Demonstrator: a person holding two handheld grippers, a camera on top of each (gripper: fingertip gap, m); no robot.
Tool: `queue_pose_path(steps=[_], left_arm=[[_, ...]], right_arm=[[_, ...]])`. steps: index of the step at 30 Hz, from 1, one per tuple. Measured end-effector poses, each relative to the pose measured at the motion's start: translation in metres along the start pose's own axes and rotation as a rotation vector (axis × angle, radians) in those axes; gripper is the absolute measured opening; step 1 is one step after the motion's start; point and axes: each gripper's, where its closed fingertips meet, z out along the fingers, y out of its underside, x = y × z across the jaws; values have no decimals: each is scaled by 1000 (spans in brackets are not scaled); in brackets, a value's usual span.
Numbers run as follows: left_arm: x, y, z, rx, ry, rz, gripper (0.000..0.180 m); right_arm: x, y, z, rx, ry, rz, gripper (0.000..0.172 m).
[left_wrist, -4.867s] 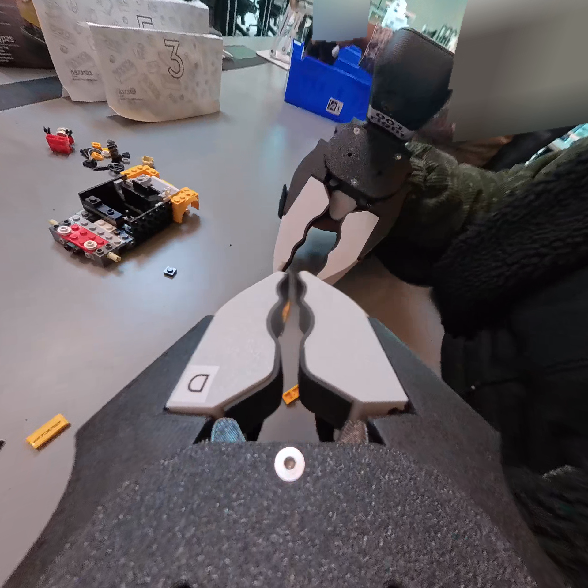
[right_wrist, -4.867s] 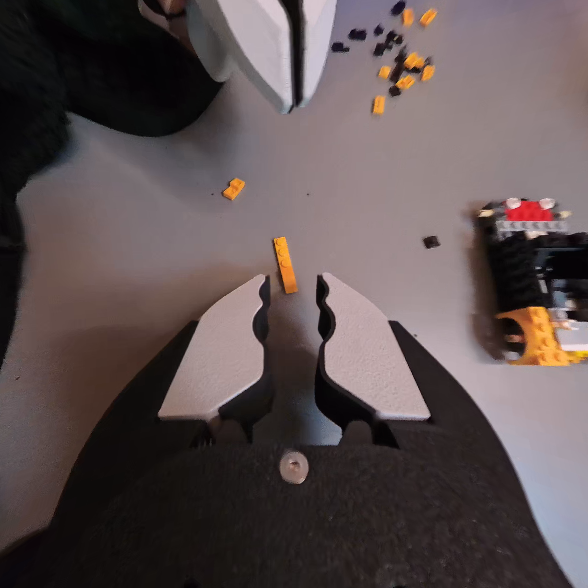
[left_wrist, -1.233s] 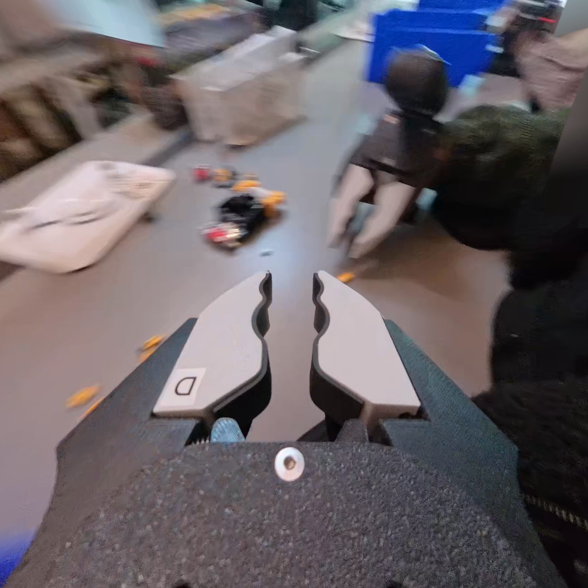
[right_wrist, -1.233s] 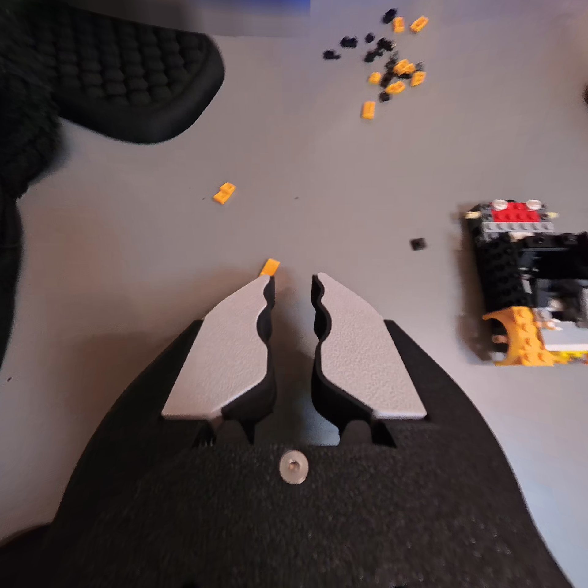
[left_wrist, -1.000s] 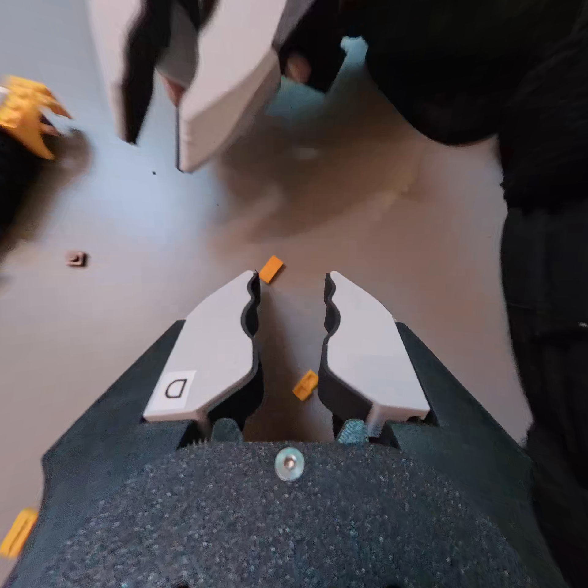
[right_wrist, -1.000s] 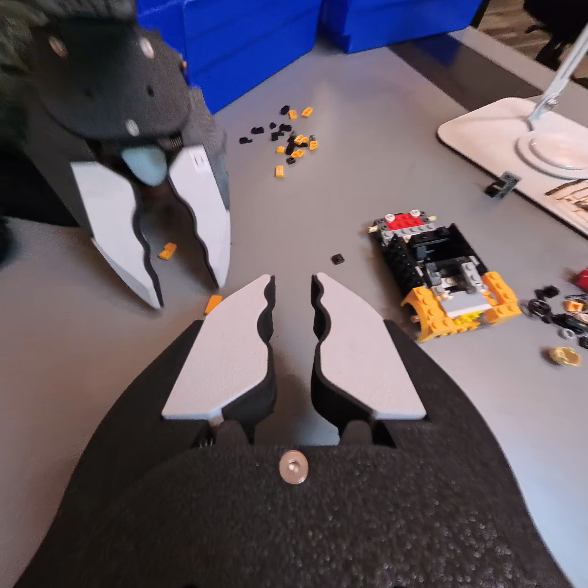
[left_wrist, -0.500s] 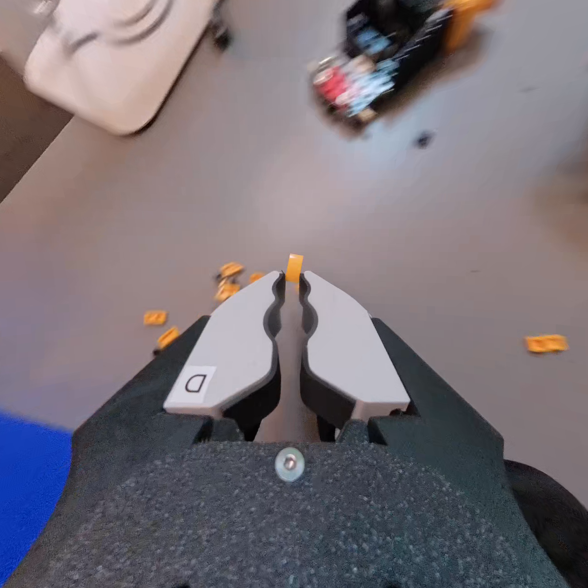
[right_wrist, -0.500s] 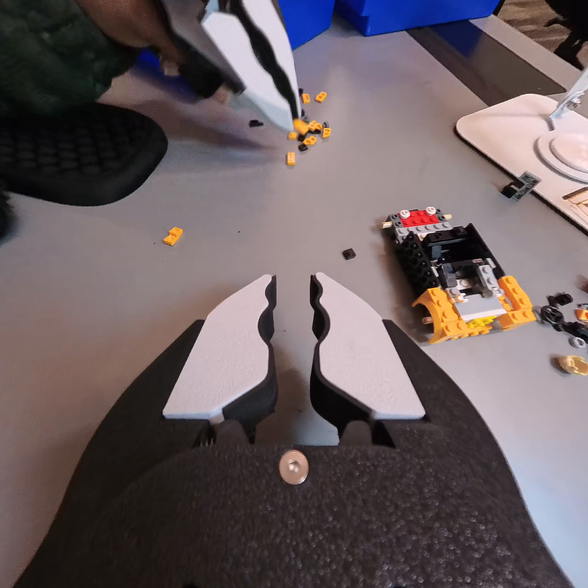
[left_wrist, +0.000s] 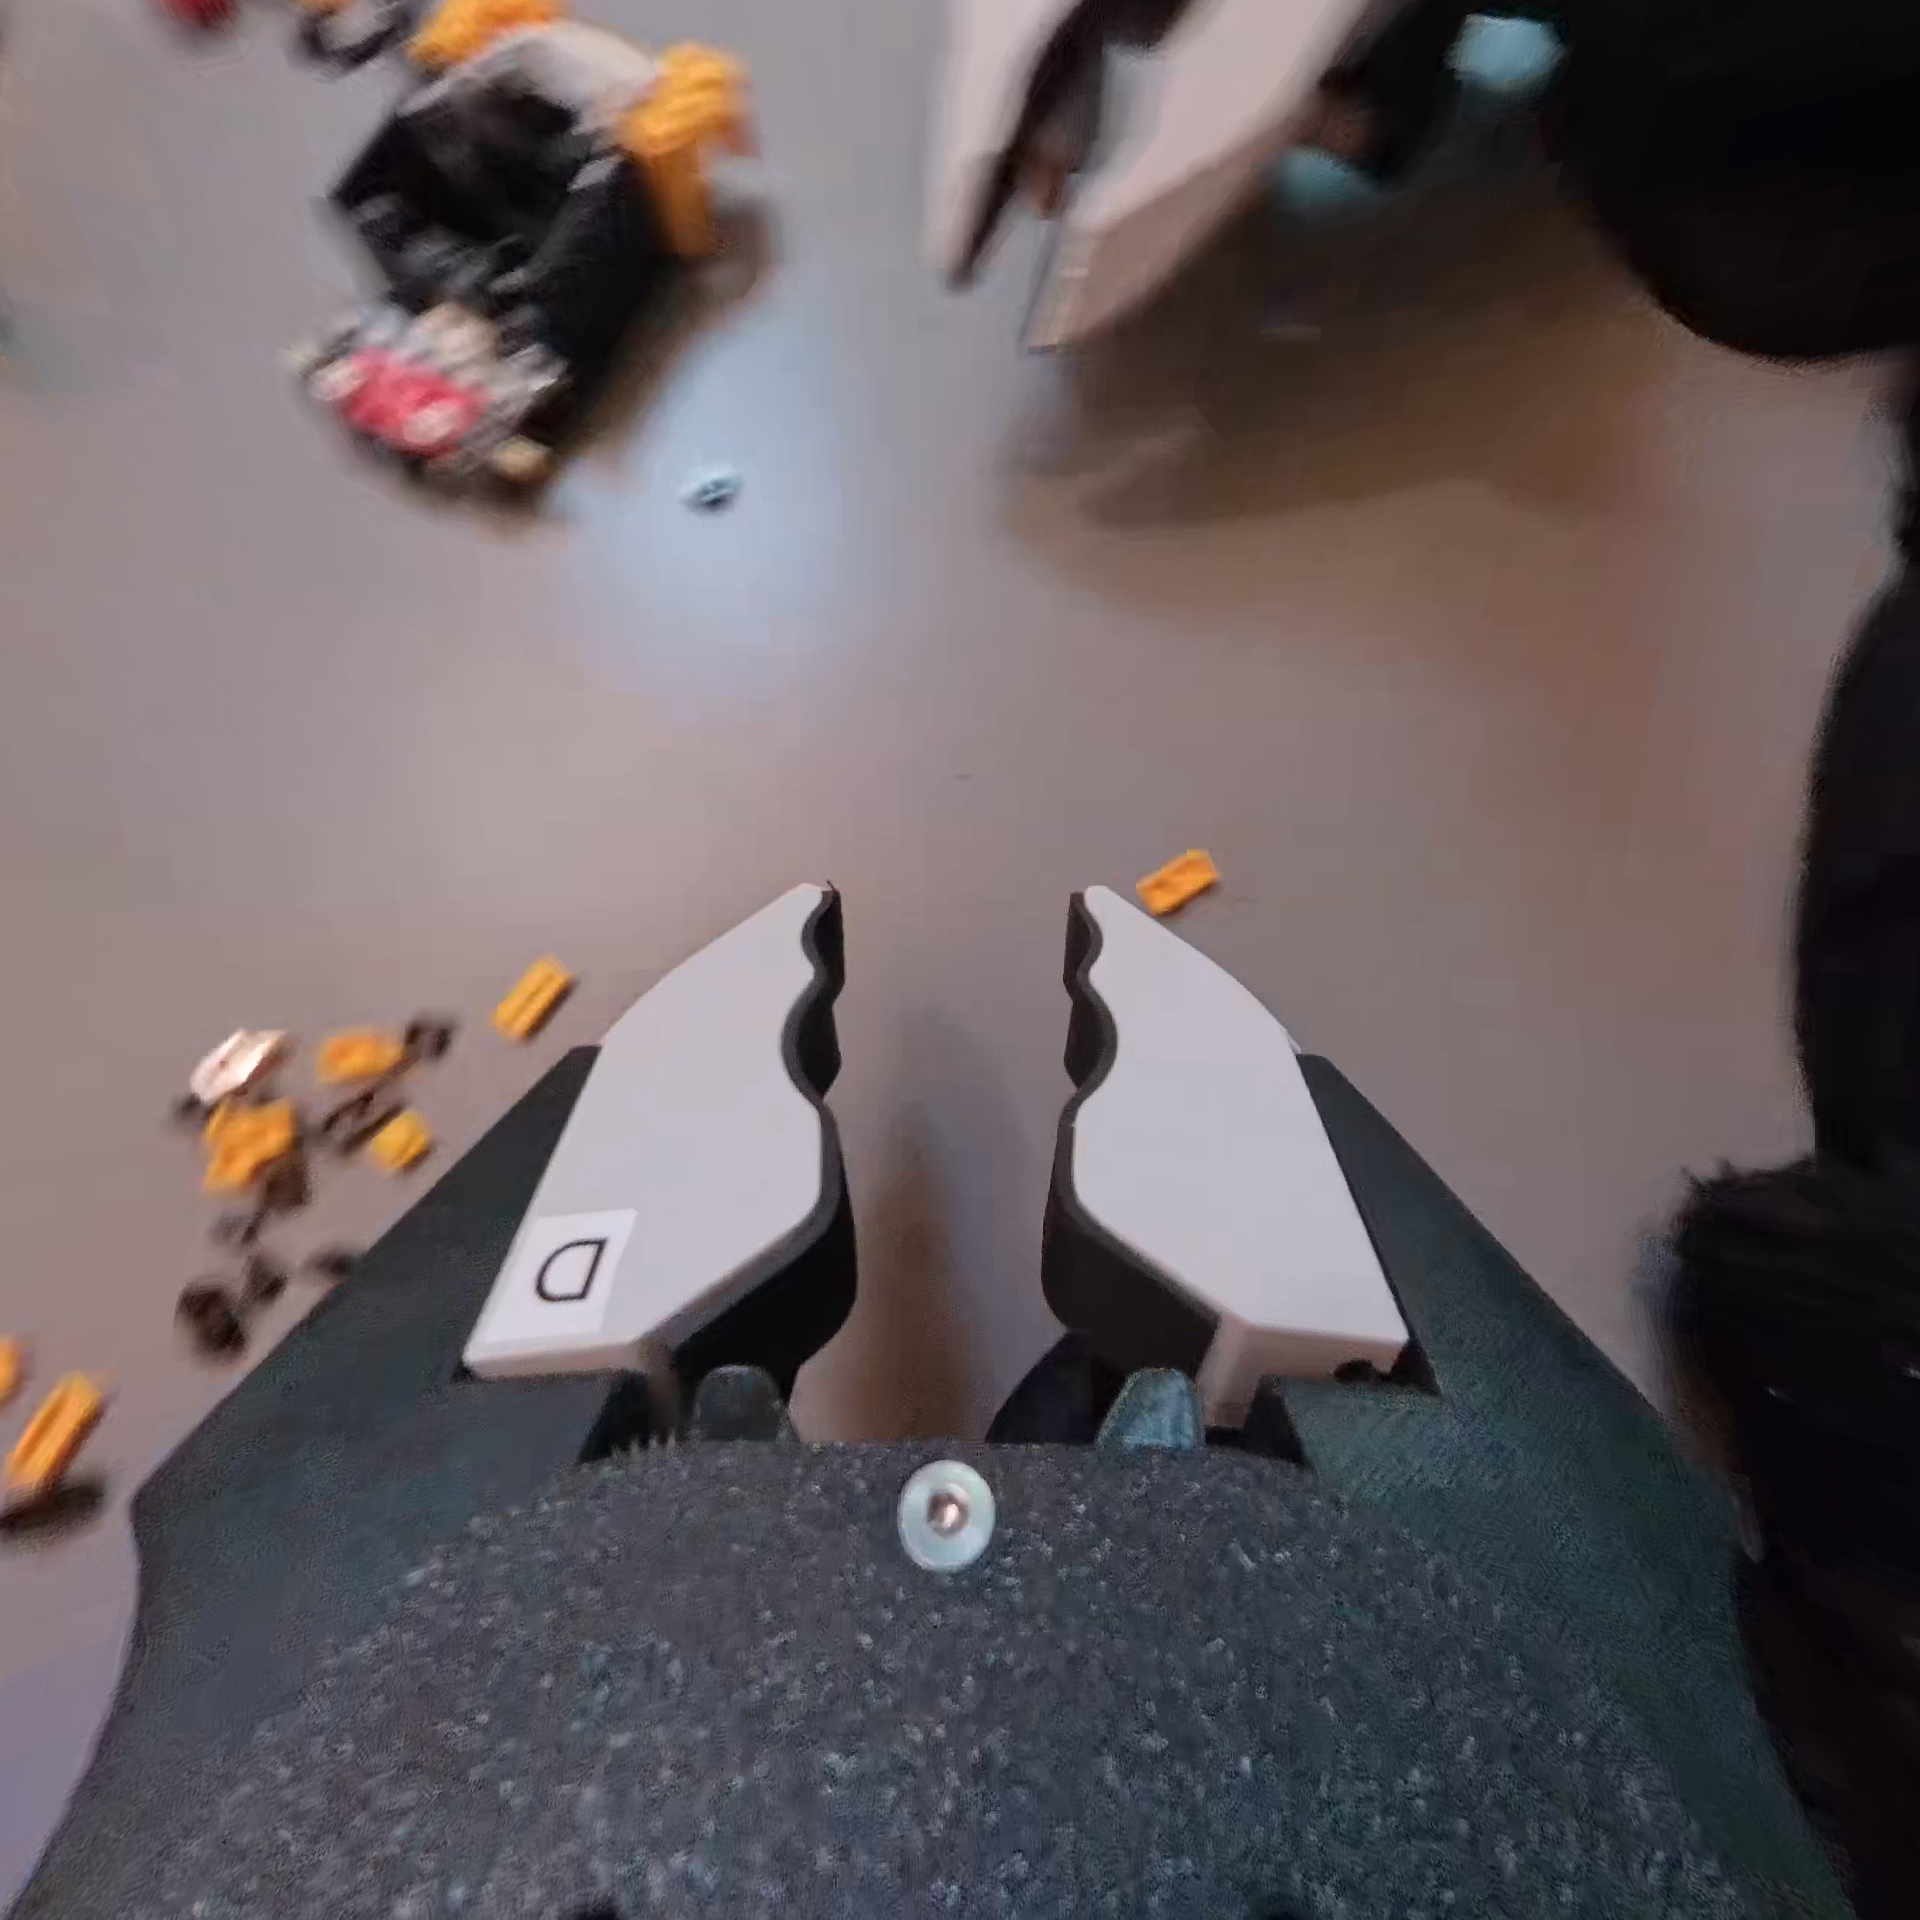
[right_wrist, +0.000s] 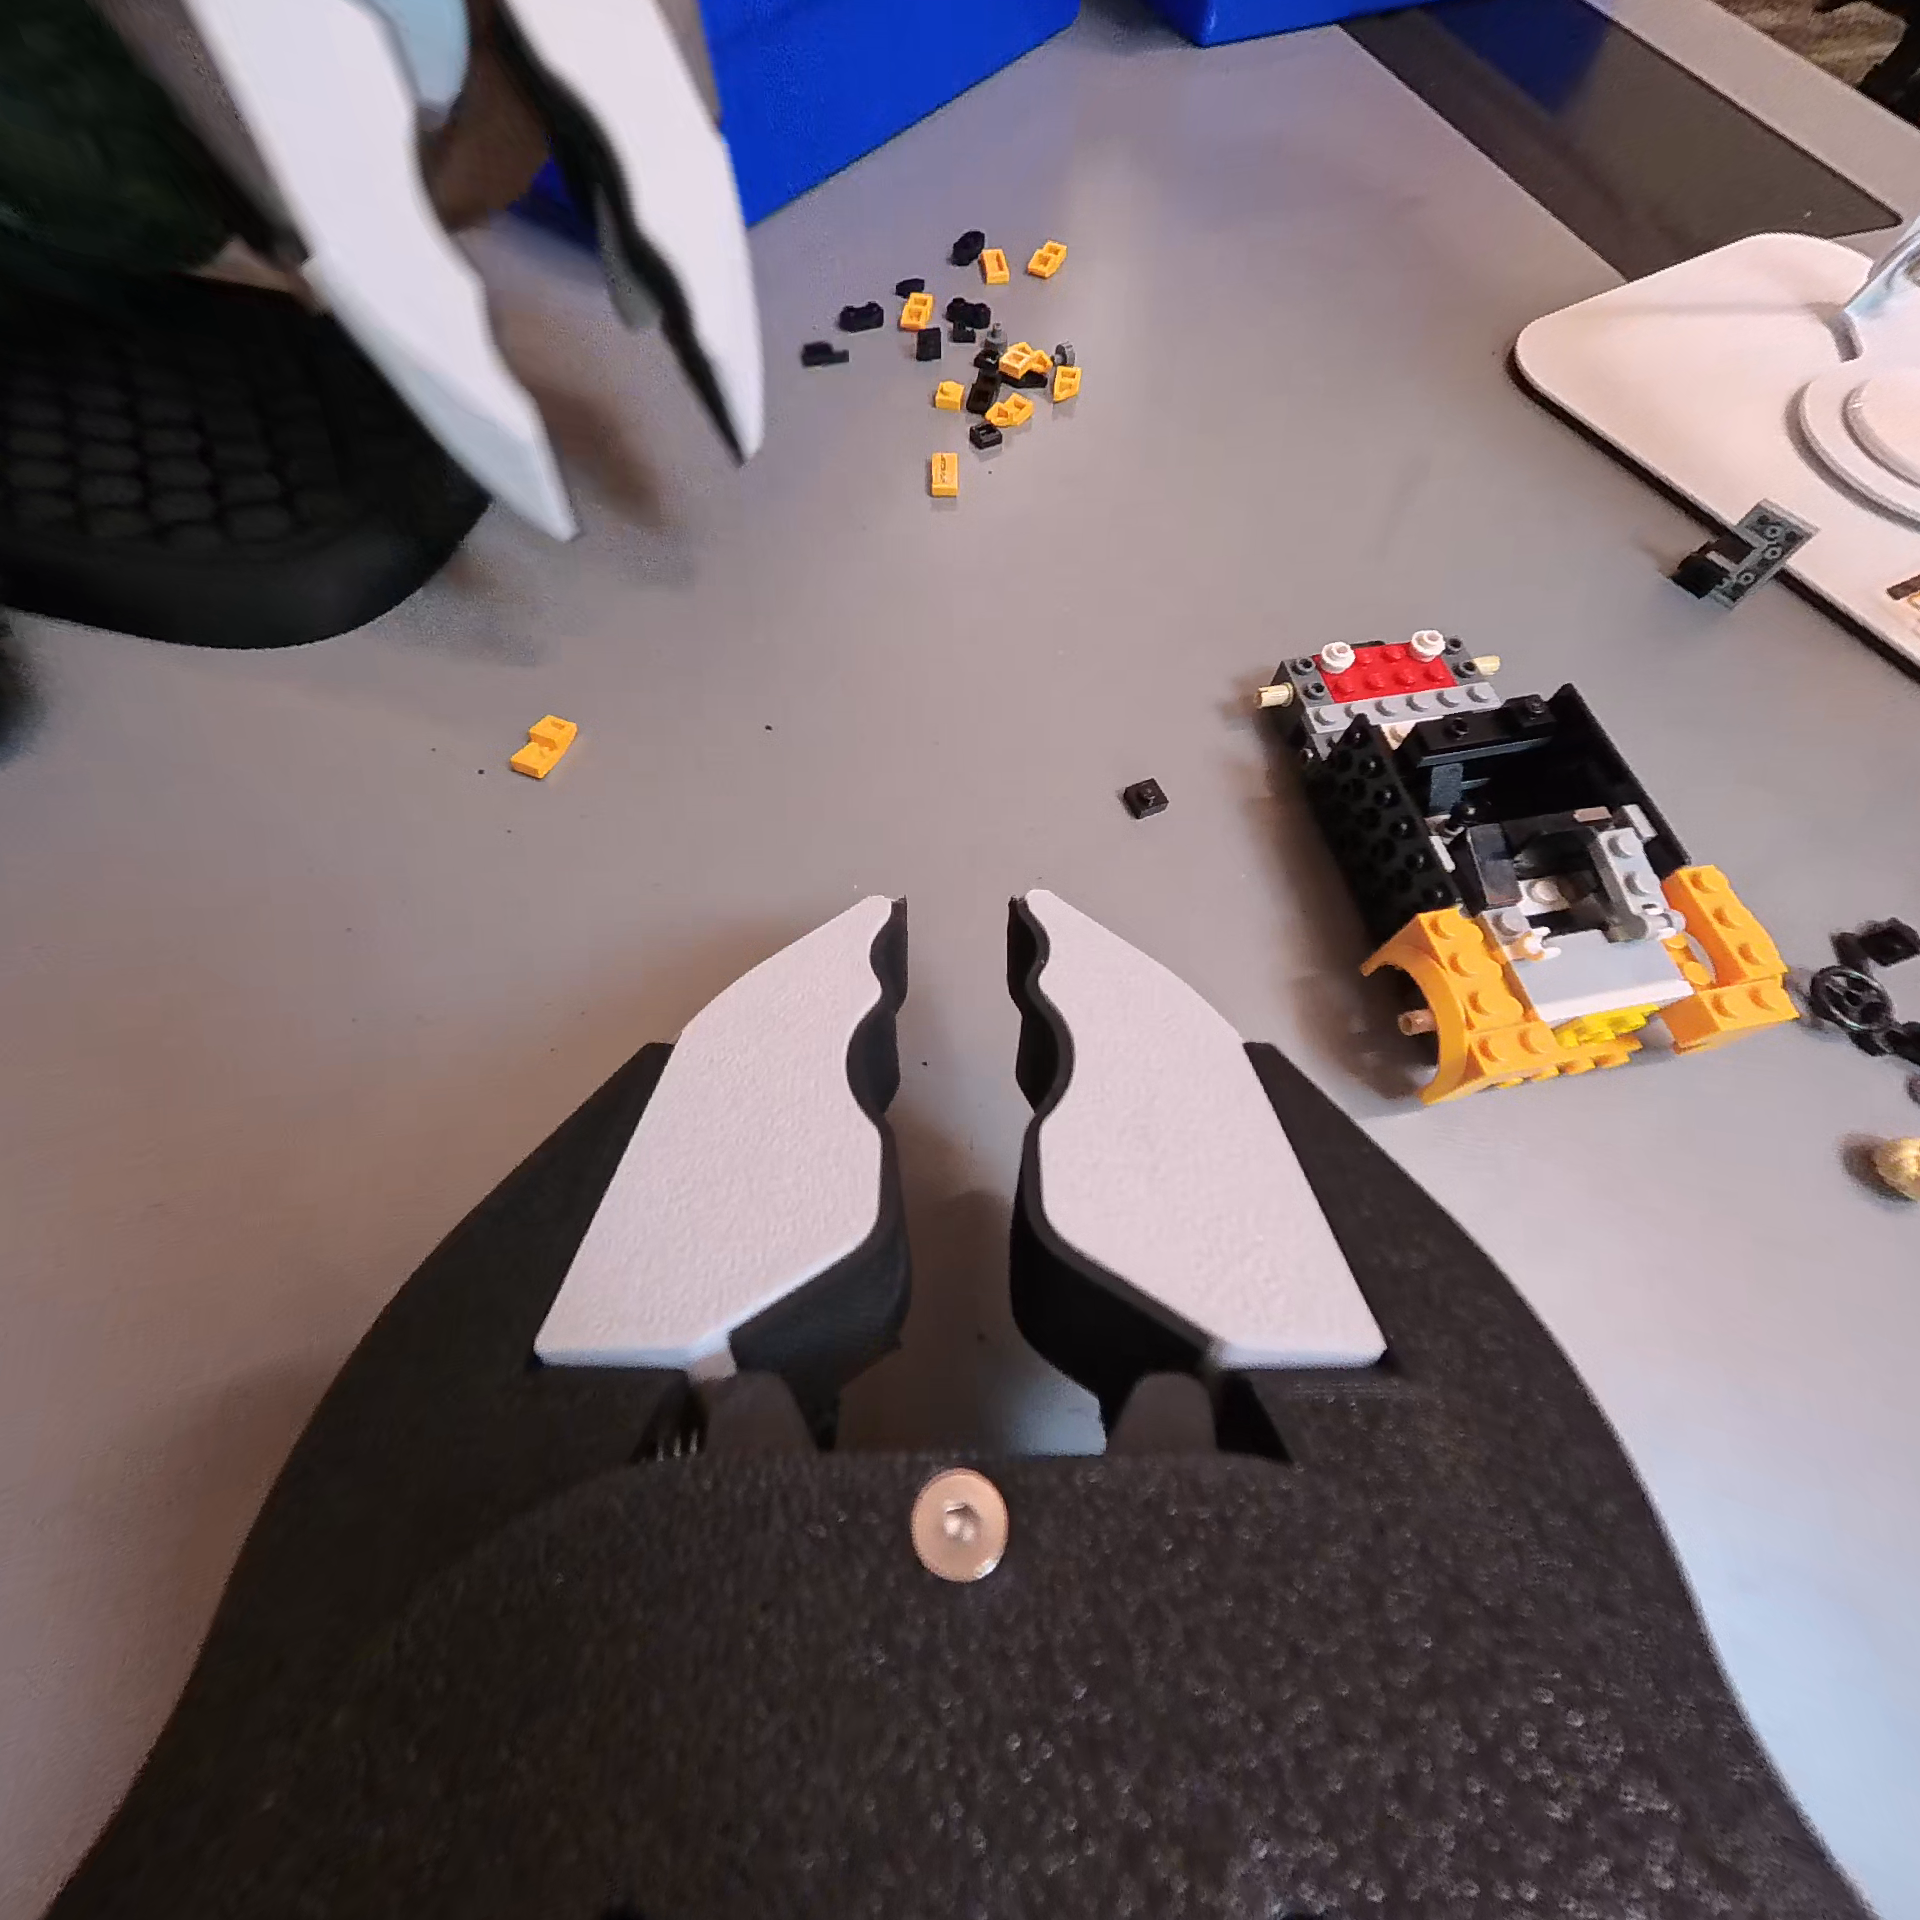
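The left gripper (left_wrist: 954, 902) is spread and bare over the grey table (left_wrist: 727, 727), an orange brick (left_wrist: 1177, 881) beside its right fingertip. The right gripper (right_wrist: 957, 906) stands slightly parted, bare, with the brick car (right_wrist: 1517, 873) at frame right.

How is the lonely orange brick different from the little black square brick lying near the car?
The orange brick is longer with a step-shaped notch; the black brick is a tiny flat square. The black one lies close to the brick car; the orange one lies far off. Both lie loose on the grey table.
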Motion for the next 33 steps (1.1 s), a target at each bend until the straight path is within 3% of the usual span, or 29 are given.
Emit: queue_pose_path(steps=[3,7,10,13,17,22,27,30,33], left_arm=[[26,5,19,-56,78,156,37],[44,14,35,-112,171,200,28],[52,14,37,-122,207,220,7],[25,11,34,-126,53,198,7],[-51,3,9,-39,-316,-9,7],[-109,40,-13,-112,-593,-303,14],[-117,41,-20,-104,-663,-331,42],[-112,24,-20,-36,-639,-269,44],[-94,2,-11,72,-520,-236,41]], right_arm=[[0,1,1,-6,-1,0,18],[0,1,0,-7,2,-7,18],[0,1,0,-9,2,-7,18],[0,1,-1,-10,6,-12,17],[2,-1,-2,-2,16,-6,17],[4,2,0,-14,32,0,17],[15,1,3,-6,82,23,17],[27,1,16,-31,109,74,18],[38,2,31,-90,123,84,21]])
